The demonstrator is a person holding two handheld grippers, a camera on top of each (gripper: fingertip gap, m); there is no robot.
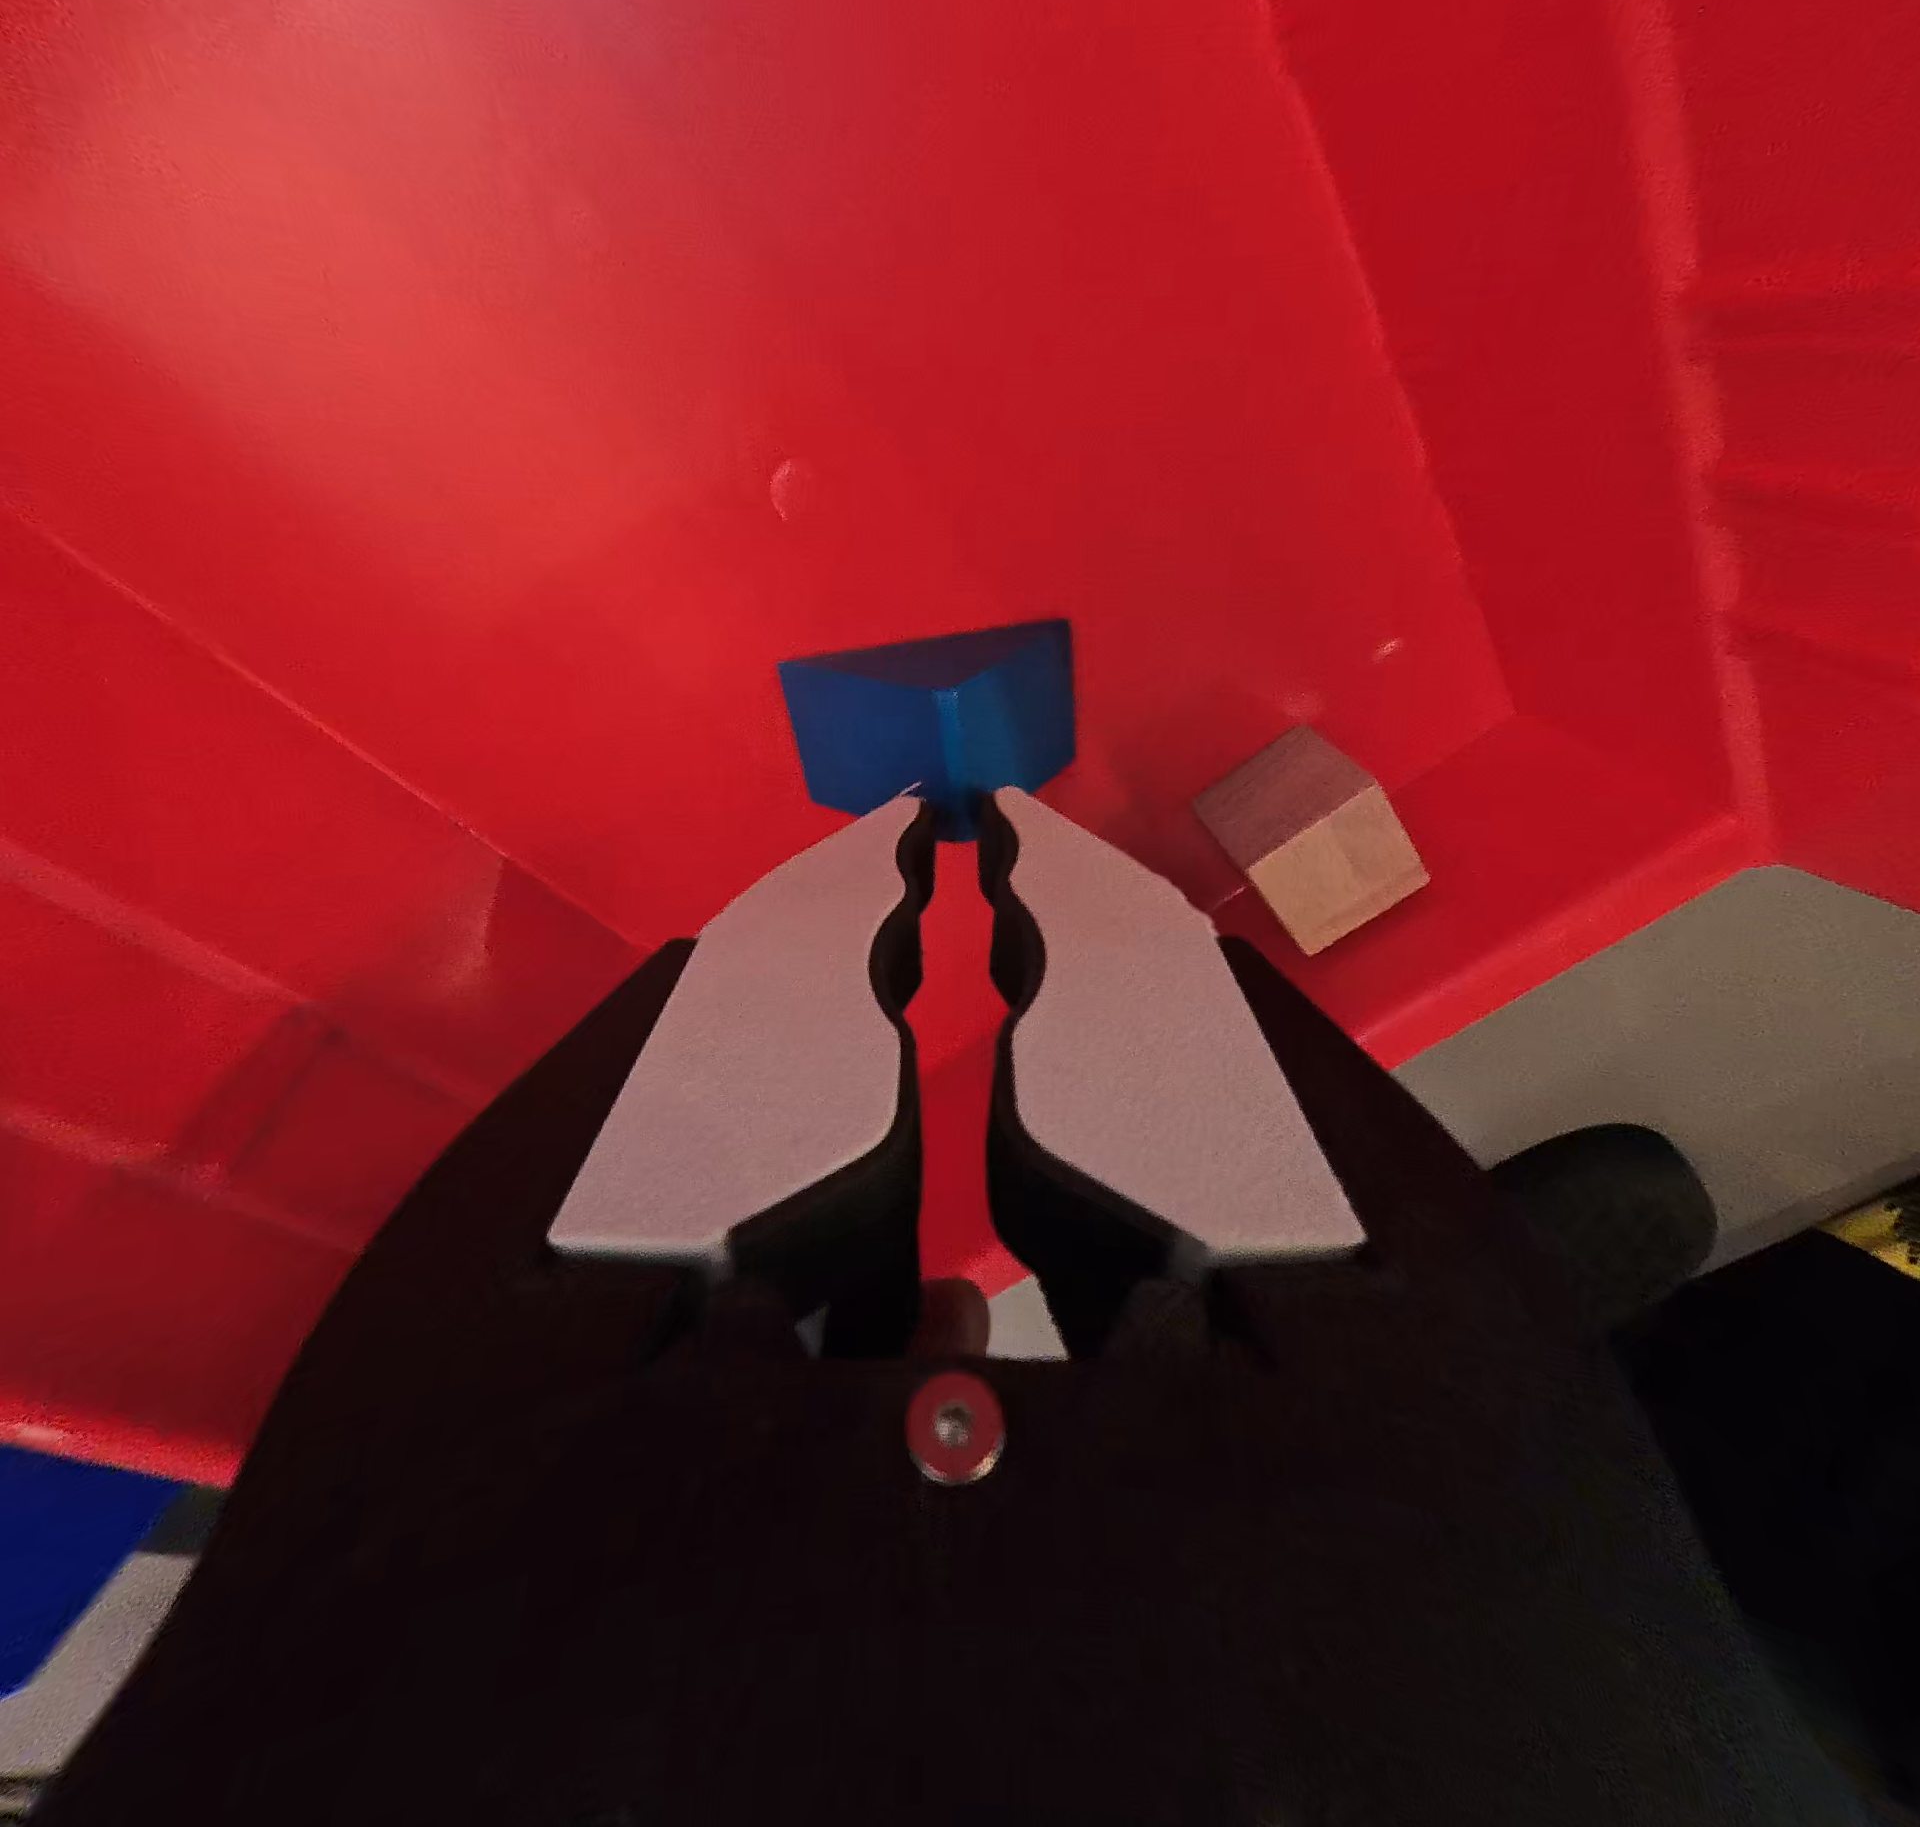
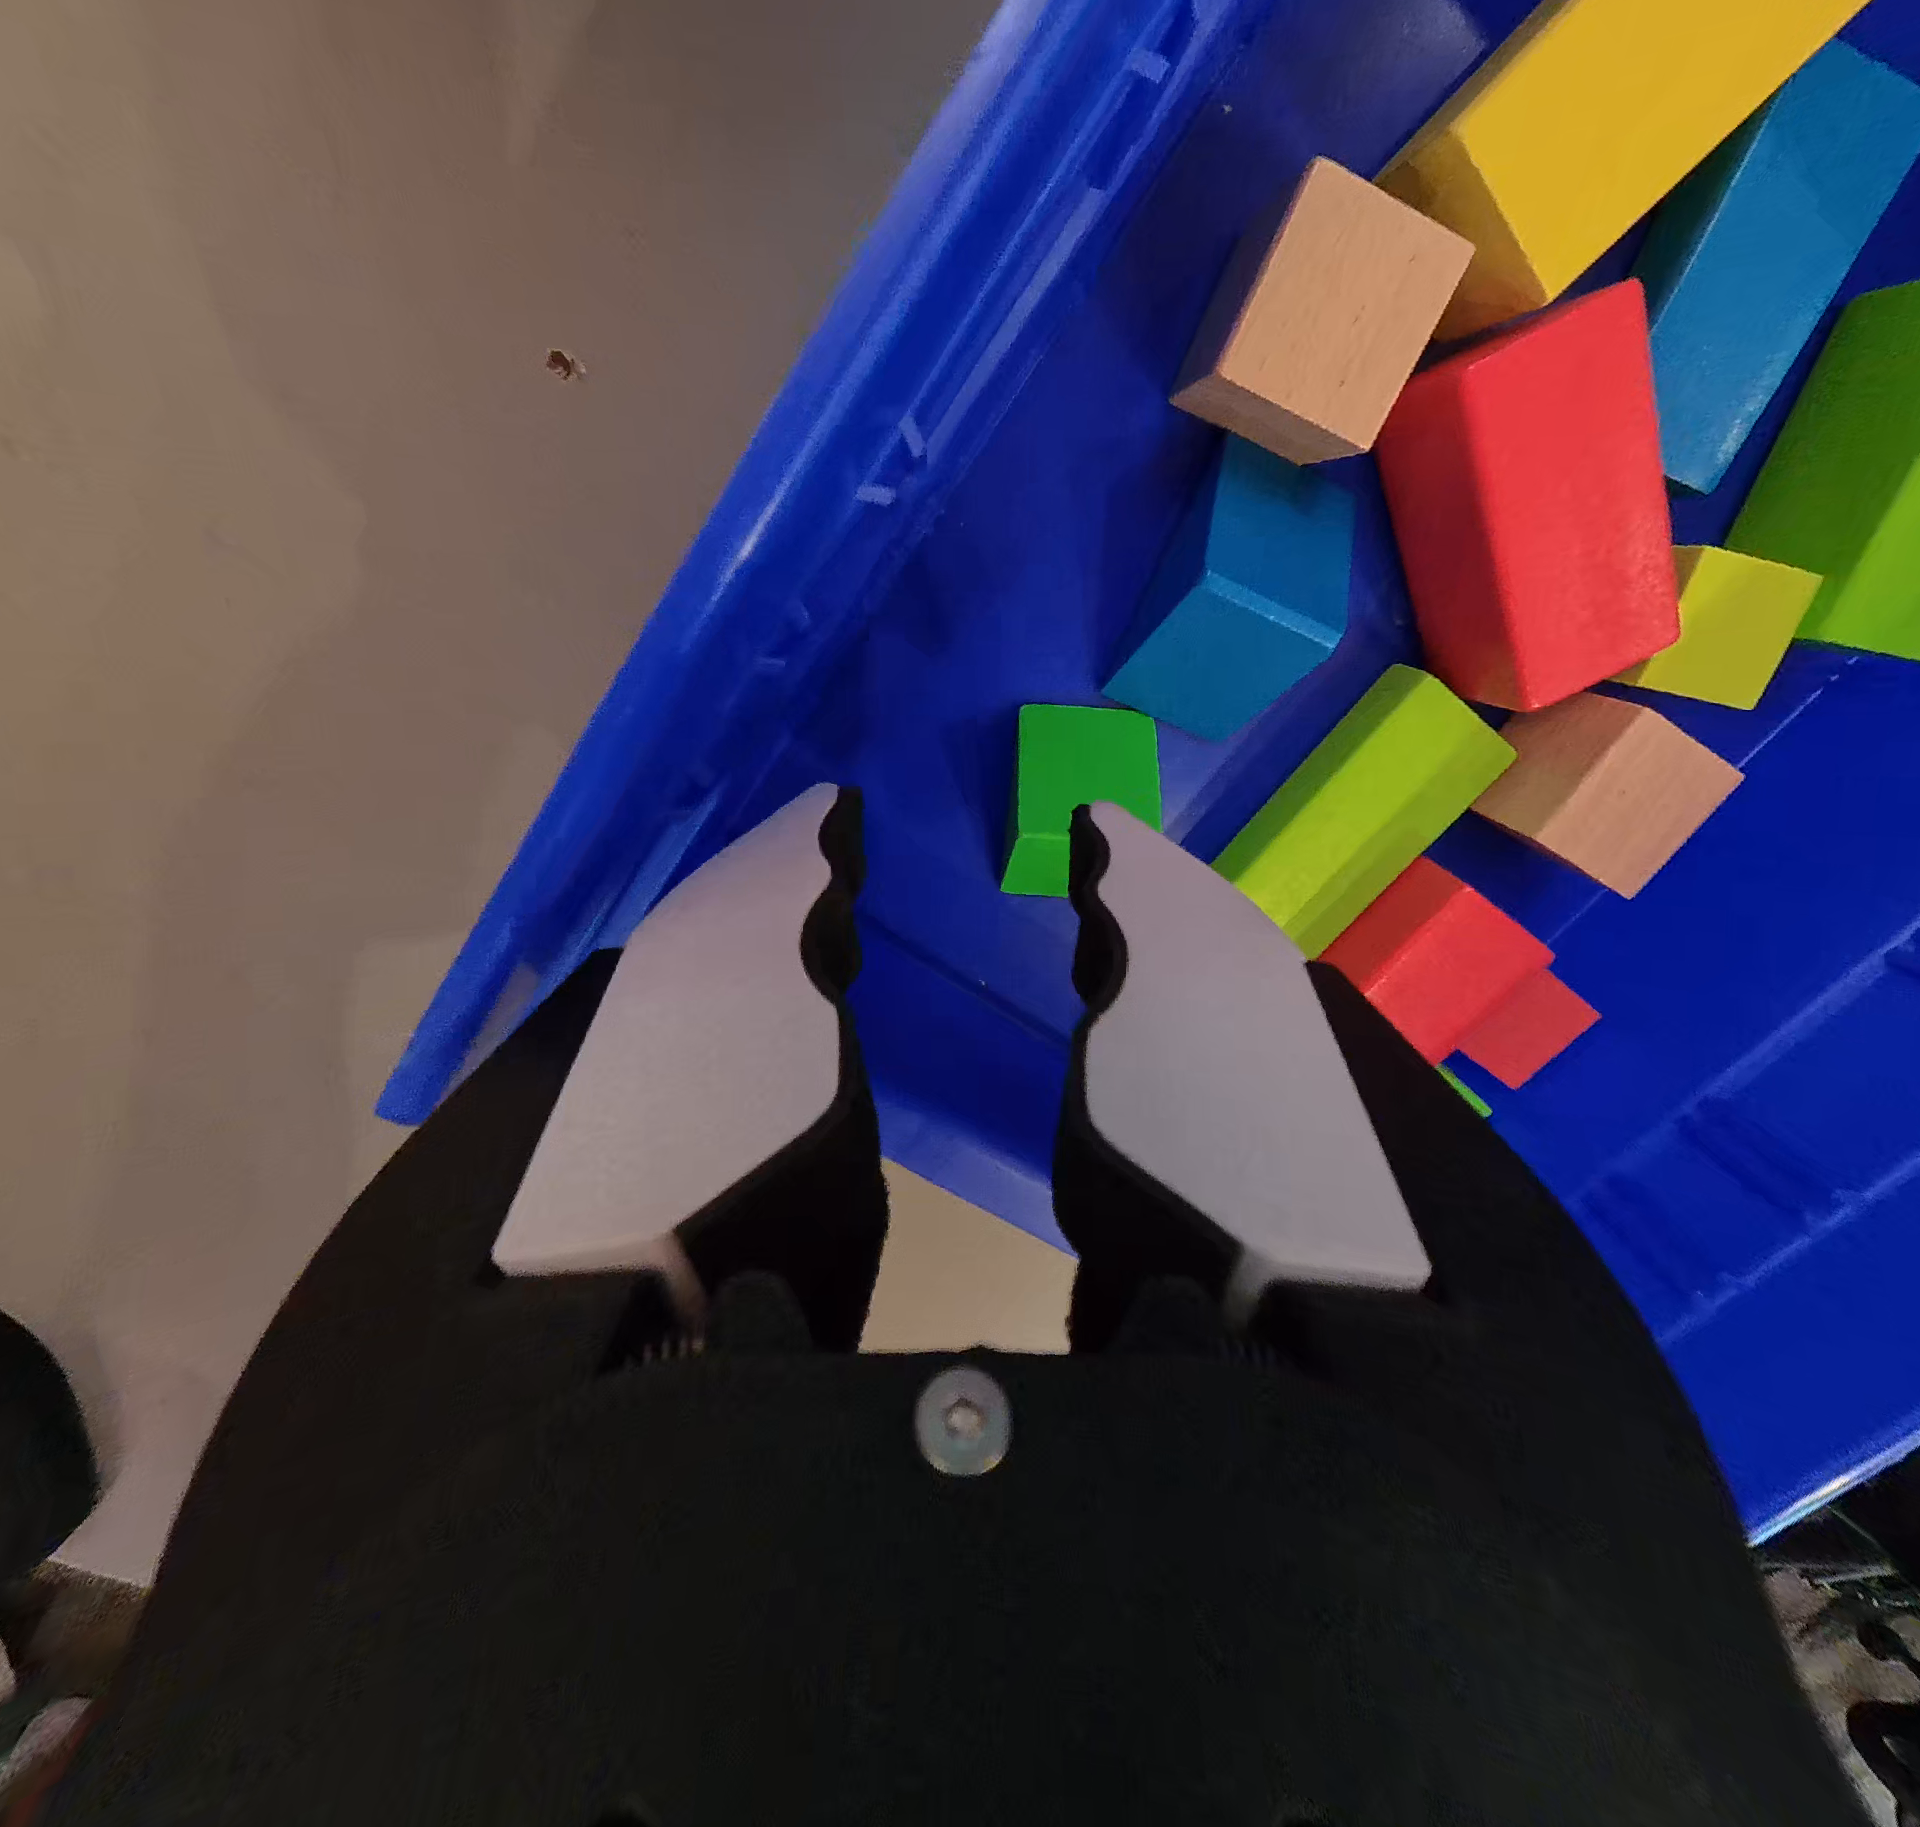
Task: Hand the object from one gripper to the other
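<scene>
Left gripper (image 1: 958,813) pinching the near corner of a blue block (image 1: 914,717) inside a red bin (image 1: 623,375), beside a plain wood block (image 1: 1314,837). Right gripper (image 2: 961,806) spread, holding nothing, over a blue bin (image 2: 935,427) of coloured blocks, one fingertip (image 2: 1107,837) overlapping a green block (image 2: 1081,764).

A red bin (image 1: 520,427) fills most of the left wrist view, with a plain wooden cube (image 1: 1314,837) lying on its floor at the right. In the right wrist view a blue bin (image 2: 987,427) rests on a pale surface (image 2: 312,427), holding a long yellow block (image 2: 1621,84), a large red block (image 2: 1527,499) and a wooden block (image 2: 1330,312).
</scene>
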